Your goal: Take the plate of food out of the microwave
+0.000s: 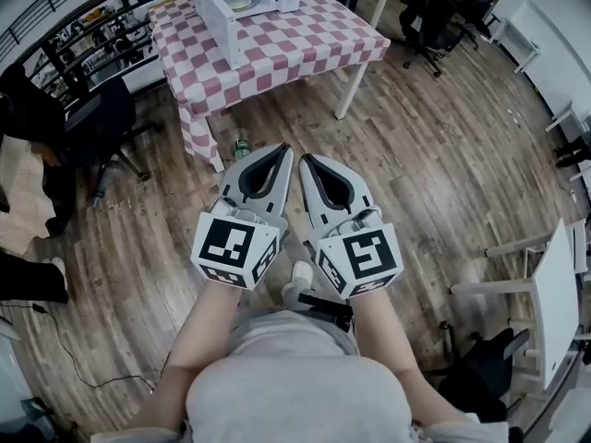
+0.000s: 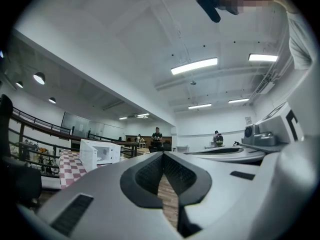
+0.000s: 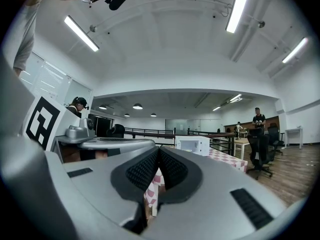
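Note:
A white microwave [image 1: 247, 3] stands on a table with a red-and-white checked cloth [image 1: 295, 44] at the top of the head view, its door swung open to the left. Inside it lies a plate of food [image 1: 242, 4]. The microwave [image 2: 100, 154] shows small and far off in the left gripper view, and again as the microwave [image 3: 192, 145] in the right gripper view. My left gripper [image 1: 283, 149] and right gripper [image 1: 305, 161] are held side by side over the wooden floor, well short of the table. Both are shut with nothing between their jaws.
Black office chairs [image 1: 434, 12] stand to the right of the table and another chair [image 1: 102, 123] to its left. A green bottle [image 1: 241, 146] sits on the floor by a table leg. A white table [image 1: 559, 303] is at the right edge. A railing [image 1: 55, 26] runs behind.

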Demonstrator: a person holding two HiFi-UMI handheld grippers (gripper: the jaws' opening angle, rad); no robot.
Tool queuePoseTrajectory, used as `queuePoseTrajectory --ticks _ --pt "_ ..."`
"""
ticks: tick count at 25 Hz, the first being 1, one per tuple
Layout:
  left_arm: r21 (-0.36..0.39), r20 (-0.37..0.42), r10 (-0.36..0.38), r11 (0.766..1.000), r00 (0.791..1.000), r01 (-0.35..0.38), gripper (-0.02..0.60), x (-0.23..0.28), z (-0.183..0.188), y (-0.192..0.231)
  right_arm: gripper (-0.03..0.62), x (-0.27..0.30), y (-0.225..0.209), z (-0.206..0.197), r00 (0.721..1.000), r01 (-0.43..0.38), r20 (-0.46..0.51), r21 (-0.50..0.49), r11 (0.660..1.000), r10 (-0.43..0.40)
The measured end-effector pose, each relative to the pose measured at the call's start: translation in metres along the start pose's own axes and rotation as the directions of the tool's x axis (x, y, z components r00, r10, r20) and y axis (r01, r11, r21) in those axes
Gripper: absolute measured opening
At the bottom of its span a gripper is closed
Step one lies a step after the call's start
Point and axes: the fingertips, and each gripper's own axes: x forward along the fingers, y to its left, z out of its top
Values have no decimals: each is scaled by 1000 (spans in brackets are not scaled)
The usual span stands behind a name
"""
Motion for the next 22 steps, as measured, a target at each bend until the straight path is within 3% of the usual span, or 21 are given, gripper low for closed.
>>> queuePoseTrajectory --ticks 22 --pt "18 20 74 997 997 -74 2 153 -8 0 26 54 -145 -9 997 -76 18 -10 997 76"
